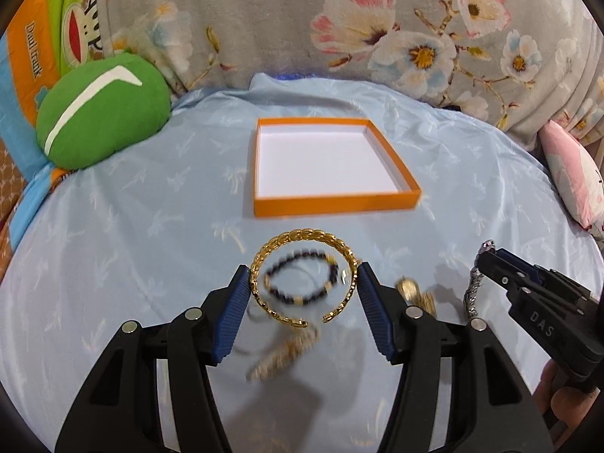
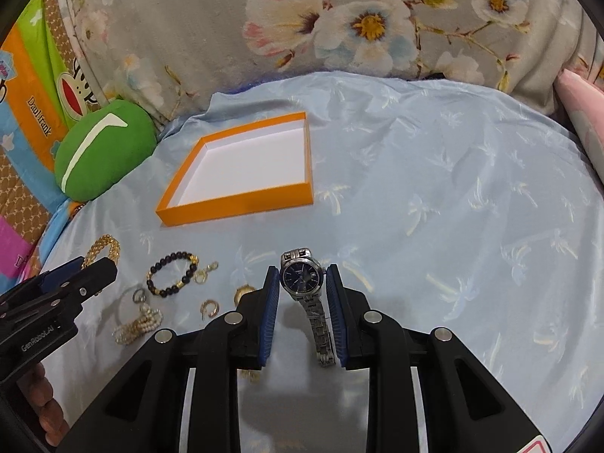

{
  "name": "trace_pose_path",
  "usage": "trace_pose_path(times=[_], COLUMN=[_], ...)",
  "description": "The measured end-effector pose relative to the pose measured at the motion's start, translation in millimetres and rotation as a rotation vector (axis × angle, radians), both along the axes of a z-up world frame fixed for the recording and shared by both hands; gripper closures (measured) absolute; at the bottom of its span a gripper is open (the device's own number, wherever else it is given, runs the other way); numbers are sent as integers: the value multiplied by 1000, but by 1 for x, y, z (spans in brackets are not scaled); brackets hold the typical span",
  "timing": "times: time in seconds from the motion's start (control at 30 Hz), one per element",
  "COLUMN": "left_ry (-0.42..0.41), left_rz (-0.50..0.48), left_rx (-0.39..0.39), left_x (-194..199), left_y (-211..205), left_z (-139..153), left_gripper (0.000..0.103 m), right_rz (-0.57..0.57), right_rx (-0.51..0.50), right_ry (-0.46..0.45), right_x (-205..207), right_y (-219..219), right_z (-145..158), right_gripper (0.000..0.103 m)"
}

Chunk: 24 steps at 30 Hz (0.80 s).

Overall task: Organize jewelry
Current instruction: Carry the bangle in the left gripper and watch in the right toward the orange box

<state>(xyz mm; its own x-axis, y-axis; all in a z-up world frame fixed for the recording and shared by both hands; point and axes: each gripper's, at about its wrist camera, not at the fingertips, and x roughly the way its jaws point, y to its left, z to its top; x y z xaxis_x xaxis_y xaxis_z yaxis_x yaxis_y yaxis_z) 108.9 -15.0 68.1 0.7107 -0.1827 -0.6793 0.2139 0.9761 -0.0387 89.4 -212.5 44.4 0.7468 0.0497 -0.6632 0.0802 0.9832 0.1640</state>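
Your left gripper [image 1: 304, 294] clamps the gold cuff bangle [image 1: 302, 275] and your right gripper [image 2: 302, 294] pinches the silver wristwatch [image 2: 303, 277], both lifted short of the empty orange box [image 2: 241, 166], while the black bead bracelet [image 2: 171, 273], pearl bracelet [image 2: 137, 322] and small gold pieces wait on the blue sheet [image 2: 453, 226].

A gold braided cuff bangle [image 1: 302, 275] with an open gap is pinched between the left gripper's [image 1: 304, 283] jaws, lifted off the bed. A silver wristwatch [image 2: 302, 277] with a dark blue dial sits upright, clamped between the right gripper's [image 2: 302, 283] jaws, its metal band dangling downward. At 12 o'clock from the bangle lies a shallow orange tray [image 1: 336, 202] with a white floor, holding nothing. On the pale blue sheet, at 9 o'clock from the watch, rest a black-and-gold bead bracelet [image 2: 171, 273], a pearl bracelet [image 2: 137, 324] and small gold hoop earrings [image 2: 209, 307].
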Motion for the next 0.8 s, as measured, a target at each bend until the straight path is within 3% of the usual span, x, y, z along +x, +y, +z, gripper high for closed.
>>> trace_pose_path(times=[0.17,0.27,0.5,0.6,0.67,0.73,0.8], left_ry=[-24,-29,-25,-27,-45,-53,-31], left_rz=[-9,-7,5,21,21,28,33], left_rx=[22,28,31,37,31,32,14], left_x=[51,85,165,182,180,174,168], left_y=[-9,-15,-29,-27,-21,-15,-10], left_z=[7,8,5,4,6,5,1], left_gripper=[47,47,47,47,47,47,47], right_rz=[1,5,30,24,33,45,78], right_rx=[5,11,-27,-41,-28,-16,-14], right_ry=[-23,-36,-62,-62,-35,-2,36], right_x=[46,78,157,160,145,129,116], right_y=[-2,-4,0,-6,-14,-19,-17], right_z=[11,17,34,34,23,7,-12], right_gripper=[79,92,93,93,89,70,65])
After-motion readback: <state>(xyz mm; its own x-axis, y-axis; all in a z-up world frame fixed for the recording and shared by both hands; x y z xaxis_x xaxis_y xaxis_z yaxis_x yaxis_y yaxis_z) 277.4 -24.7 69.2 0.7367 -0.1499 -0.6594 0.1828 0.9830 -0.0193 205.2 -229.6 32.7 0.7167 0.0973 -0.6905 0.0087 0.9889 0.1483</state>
